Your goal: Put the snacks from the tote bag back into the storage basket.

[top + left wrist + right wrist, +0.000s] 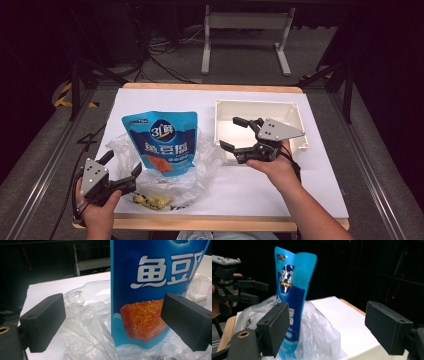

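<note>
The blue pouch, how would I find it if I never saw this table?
Look at the white-covered table, left of the white tray. A crumpled clear plastic bag lies there, and the blue pouch stands upright on it. It is the one bright blue thing, with white lettering and an orange cube pictured low on its front.

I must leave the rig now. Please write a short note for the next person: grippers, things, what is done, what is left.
Left gripper: open, holds nothing, at the clear plastic bag, near the table's front edge.
Right gripper: open, holds nothing, over the white tray.
Blue pouch: stands upright on the plastic bag, left of the tray, ungripped.
Done: nothing lies on the tray's visible floor.
Left: probably grip the pouch and move it; this is my guess.
</note>
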A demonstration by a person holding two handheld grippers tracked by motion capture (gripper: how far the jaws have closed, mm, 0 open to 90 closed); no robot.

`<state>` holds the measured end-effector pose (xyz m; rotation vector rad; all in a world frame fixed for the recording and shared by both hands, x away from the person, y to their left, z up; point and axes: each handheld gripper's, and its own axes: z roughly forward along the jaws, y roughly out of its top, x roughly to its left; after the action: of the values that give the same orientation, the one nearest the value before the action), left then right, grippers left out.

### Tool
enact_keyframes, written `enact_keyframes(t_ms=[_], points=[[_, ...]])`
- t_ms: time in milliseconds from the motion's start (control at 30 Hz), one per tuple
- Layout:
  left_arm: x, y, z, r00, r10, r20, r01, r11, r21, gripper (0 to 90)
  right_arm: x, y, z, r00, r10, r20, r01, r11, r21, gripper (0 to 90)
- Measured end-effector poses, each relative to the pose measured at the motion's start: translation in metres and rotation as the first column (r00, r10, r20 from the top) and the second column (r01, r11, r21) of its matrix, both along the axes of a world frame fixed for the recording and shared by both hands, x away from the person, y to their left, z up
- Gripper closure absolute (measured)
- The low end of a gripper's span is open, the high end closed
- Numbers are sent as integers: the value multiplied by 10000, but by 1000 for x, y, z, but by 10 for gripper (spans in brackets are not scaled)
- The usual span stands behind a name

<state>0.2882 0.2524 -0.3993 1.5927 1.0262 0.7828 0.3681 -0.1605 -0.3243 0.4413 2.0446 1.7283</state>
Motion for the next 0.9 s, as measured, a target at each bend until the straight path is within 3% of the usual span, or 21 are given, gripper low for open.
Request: enact_keyframes(t_ms=[200, 300, 433, 700, 900], points=[[0, 0, 0, 9998, -183, 83, 183, 9998, -21, 63, 4, 21, 1, 9994, 355, 30, -354, 9992, -165, 210], [0, 2, 0, 9989, -448, 107, 451, 9985, -318, 58, 6, 29, 1, 9988, 483, 38, -482, 9986, -229, 210], [2, 3, -1, 9989, -453, 107, 458, 9977, -498, 58, 7, 36, 2, 9984, 563, 15, -562, 9980, -279, 210], [1, 3, 0, 9985, -531, 153, 539, 9972, -526, 57, 16, 54, -1, 9938, 1102, -109, -1105, 9935, -259, 200], [1, 4, 0, 9986, -508, 151, 515, 9974, -496, 57, 22, 64, -6, 9924, 1162, -404, -1176, 9925, -344, 192]])
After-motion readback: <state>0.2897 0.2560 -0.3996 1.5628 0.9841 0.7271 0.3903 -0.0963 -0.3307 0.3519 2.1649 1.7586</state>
